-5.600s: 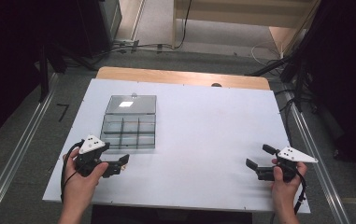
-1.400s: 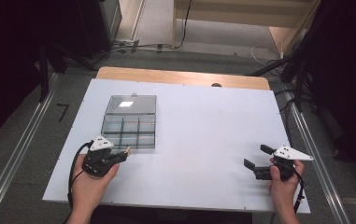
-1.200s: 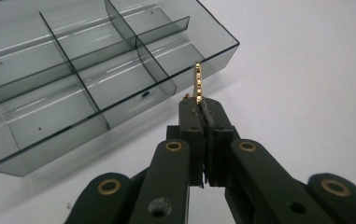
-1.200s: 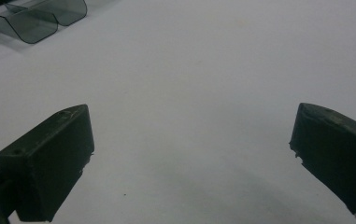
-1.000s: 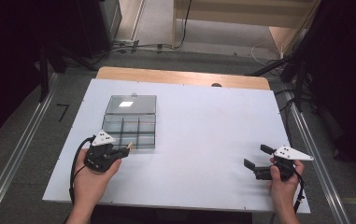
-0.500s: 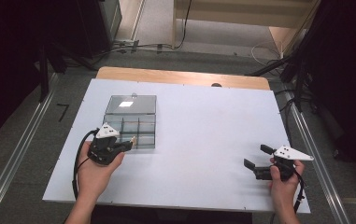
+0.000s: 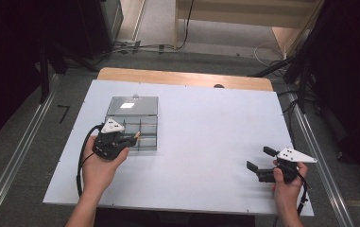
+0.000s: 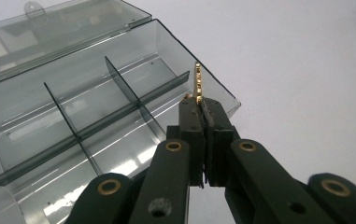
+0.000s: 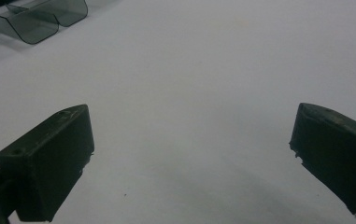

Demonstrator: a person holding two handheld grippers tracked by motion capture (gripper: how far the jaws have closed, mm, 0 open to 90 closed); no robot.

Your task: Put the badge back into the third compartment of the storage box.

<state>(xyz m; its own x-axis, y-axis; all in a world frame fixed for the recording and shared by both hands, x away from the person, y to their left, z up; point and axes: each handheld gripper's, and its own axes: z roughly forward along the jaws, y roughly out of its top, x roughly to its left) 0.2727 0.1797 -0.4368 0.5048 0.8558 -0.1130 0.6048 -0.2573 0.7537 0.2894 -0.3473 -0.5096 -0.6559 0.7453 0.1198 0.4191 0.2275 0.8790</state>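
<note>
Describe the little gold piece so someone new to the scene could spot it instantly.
Start at the clear plastic box with dividers on the left half of the white table. At its near right corner sits the left claw, shut. The thin gold pin sticks up from between its black tips, the one shiny metal thing among clear plastic and black parts.

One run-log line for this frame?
left tongs: shut on gold pin | over compartment box | right tongs: open, idle

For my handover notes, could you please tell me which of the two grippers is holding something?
The left gripper, at the clear compartment box: its jaws are shut on a small gold pin. The right gripper has its jaws wide open, with nothing between them.
</note>
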